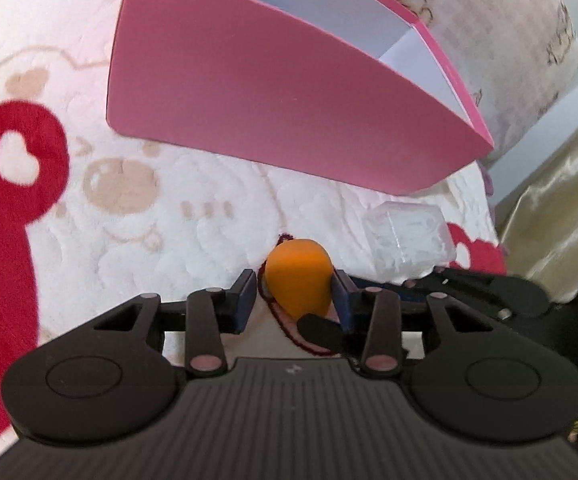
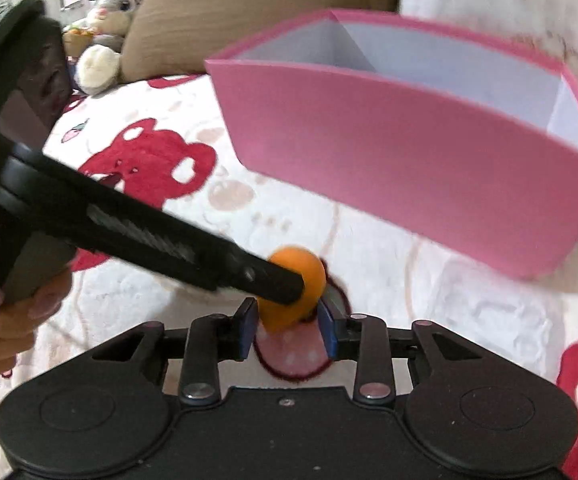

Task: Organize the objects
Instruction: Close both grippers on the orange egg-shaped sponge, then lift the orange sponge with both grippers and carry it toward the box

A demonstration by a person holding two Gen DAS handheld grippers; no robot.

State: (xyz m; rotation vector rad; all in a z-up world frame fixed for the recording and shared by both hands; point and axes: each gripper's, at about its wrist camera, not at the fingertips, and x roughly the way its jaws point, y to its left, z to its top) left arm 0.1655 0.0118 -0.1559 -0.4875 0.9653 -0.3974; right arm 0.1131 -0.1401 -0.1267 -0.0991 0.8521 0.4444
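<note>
Blue-padded and black, our left gripper (image 1: 294, 280) straddles a matte orange egg-shaped object (image 1: 299, 280). Its right pad touches the egg and its left pad sits a sliver off. We cannot tell if that counts as a squeeze.

Our right gripper (image 2: 287, 316) brackets the same egg from the other side, pads flanking its narrow end. Again, whether the grip is firm or slack we cannot say. One finger of the left tool crosses in front of the egg in the right wrist view.

The egg's long axis runs roughly along the fingers, fat end away and tapered end toward us. Under it lies a round pink mat with a dark red yarn edge (image 2: 293, 356).

The key relation is this: the pink cardboard box with a white interior (image 2: 409, 152) stands ahead and to the right, rim well above the egg. So the right hand looks nearer, and the egg must go up and over the wall.

We count one egg, one mat, one box showing two compartments split by a divider, and one clear plastic case (image 1: 405, 240) just right of the egg. All of it sits on a white fleece blanket with red cartoon prints (image 1: 169, 220).
</note>
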